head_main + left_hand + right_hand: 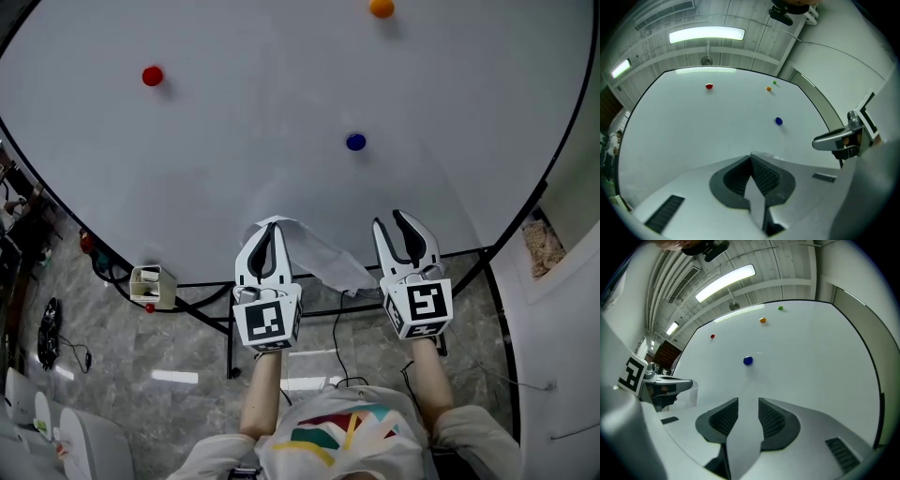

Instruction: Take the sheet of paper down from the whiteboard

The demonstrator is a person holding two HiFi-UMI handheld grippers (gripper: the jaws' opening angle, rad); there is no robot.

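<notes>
The whiteboard (281, 94) fills the upper head view and carries a red magnet (152, 76), an orange magnet (381, 7) and a blue magnet (355, 142). My left gripper (271, 225) is shut on the top edge of the white sheet of paper (323, 258). The sheet is off the board and droops down to the right, toward the right gripper's base. In the left gripper view the pads (761, 176) are pressed together on a thin strip of paper (757, 199). My right gripper (389, 219) stands beside it with a gap between its jaws and nothing in them (748, 401).
The board's black stand (202, 305) runs below its lower edge, and a small white box (150, 284) hangs at its left end. Cables (342, 328) lie on the tiled floor. White chairs (56, 431) stand at the lower left and a white wall (553, 356) at the right.
</notes>
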